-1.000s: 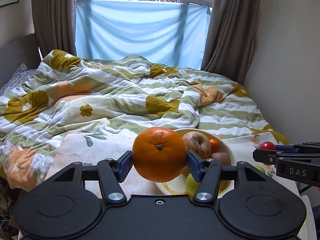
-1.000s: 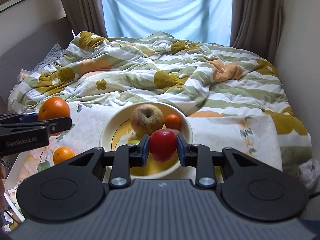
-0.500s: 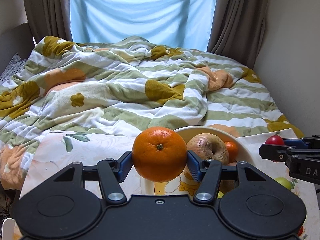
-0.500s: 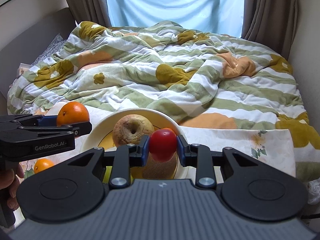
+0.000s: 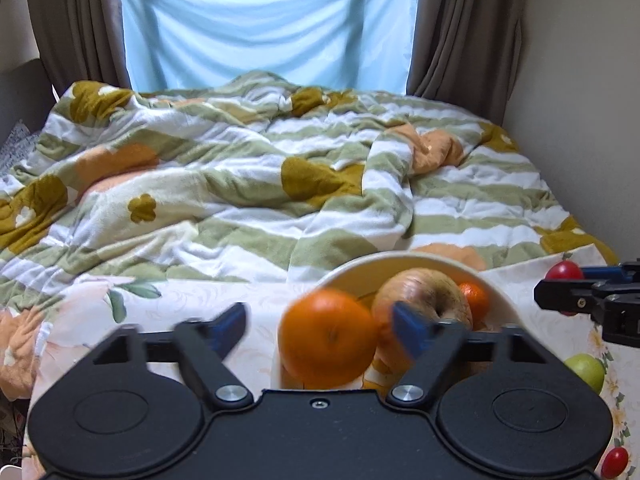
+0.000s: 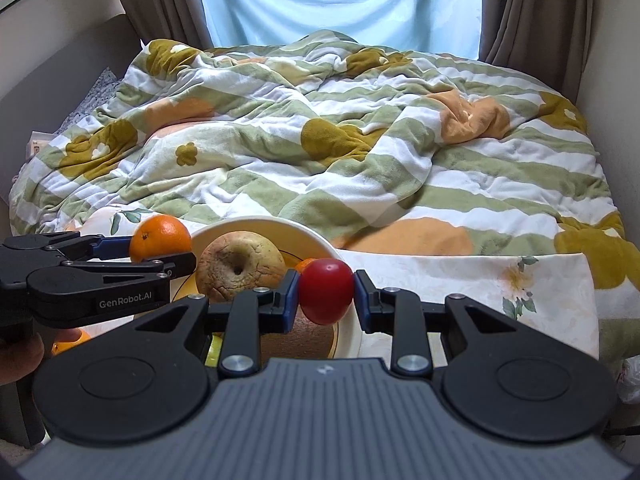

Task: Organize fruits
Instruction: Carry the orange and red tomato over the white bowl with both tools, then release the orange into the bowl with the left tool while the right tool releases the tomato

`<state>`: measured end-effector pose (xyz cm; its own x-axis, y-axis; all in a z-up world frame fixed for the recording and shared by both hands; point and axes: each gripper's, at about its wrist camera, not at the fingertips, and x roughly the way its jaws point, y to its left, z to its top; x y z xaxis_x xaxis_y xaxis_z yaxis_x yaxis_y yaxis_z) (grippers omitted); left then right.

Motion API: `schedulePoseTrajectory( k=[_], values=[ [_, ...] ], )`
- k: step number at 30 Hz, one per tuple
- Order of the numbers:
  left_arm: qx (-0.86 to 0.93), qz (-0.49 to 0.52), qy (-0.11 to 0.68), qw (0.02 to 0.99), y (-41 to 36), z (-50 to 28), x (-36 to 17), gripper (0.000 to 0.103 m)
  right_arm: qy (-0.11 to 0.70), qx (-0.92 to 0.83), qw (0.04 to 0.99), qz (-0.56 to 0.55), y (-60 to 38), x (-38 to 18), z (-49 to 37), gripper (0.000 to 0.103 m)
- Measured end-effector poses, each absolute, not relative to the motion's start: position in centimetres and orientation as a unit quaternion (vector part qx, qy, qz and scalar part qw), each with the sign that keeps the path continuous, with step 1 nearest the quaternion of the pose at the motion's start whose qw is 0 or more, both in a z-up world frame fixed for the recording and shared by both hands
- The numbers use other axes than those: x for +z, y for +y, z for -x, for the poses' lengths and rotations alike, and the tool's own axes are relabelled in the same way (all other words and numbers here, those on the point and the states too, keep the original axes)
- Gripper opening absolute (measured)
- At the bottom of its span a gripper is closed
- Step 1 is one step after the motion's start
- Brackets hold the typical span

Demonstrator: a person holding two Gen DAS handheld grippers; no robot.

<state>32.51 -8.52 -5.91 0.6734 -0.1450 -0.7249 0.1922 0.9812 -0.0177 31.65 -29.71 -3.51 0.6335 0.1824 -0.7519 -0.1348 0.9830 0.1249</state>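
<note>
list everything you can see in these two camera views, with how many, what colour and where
bowl: one, cream, on the floral cloth at the foot of the bed
apple: one, yellow-brown, wrinkled, in the bowl
large orange: one, orange, between the opening left jaws at the bowl's rim
small orange: one, in the bowl behind the apple
red fruit: one, clamped in the right gripper
green fruit: one, on the cloth right of the bowl
blanket: one, green-white striped, covering the bed
curtains: brown, flanking the window
left gripper: black, blue pads
right gripper: black, blue pads
</note>
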Motion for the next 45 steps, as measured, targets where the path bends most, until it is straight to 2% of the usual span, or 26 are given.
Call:
schedulePoseTrajectory(
  k=[15, 33, 35, 36, 37, 39, 45],
  values=[
    [-0.07, -0.033, 0.373, 0.925, -5.7, -27.7, -2.4, 0.102, 0.416, 0.099, 0.904, -0.026, -28.4, -2.7, -30.3, 0.044],
    [-0.057, -0.032, 0.398, 0.915, -4.4, -23.6, -4.3, 0.103, 0.441, 0.127, 0.888, -0.018, -24.7, -6.0, -30.0, 0.045],
    [-0.057, -0.028, 0.399, 0.915, -4.2, -23.5, -4.4, 0.103, 0.435, 0.13, 0.891, -0.017, -24.6, -5.9, -29.8, 0.054],
    [-0.058, -0.024, 0.399, 0.915, -4.1, -23.3, -4.3, 0.103, 0.433, 0.135, 0.891, -0.018, -24.5, -5.7, -29.8, 0.068],
    [-0.058, -0.022, 0.399, 0.915, -4.1, -23.2, -4.3, 0.103, 0.429, 0.133, 0.894, -0.017, -24.5, -5.6, -29.6, 0.086],
    [-0.058, -0.022, 0.399, 0.915, -4.1, -22.9, -4.2, 0.103, 0.413, 0.122, 0.902, -0.013, -24.3, -5.1, -29.0, 0.103],
    [-0.064, -0.021, 0.392, 0.918, -4.0, -21.9, -3.4, 0.103, 0.4, 0.116, 0.909, -0.01, -24.2, -4.1, -27.8, 0.103]
  ],
)
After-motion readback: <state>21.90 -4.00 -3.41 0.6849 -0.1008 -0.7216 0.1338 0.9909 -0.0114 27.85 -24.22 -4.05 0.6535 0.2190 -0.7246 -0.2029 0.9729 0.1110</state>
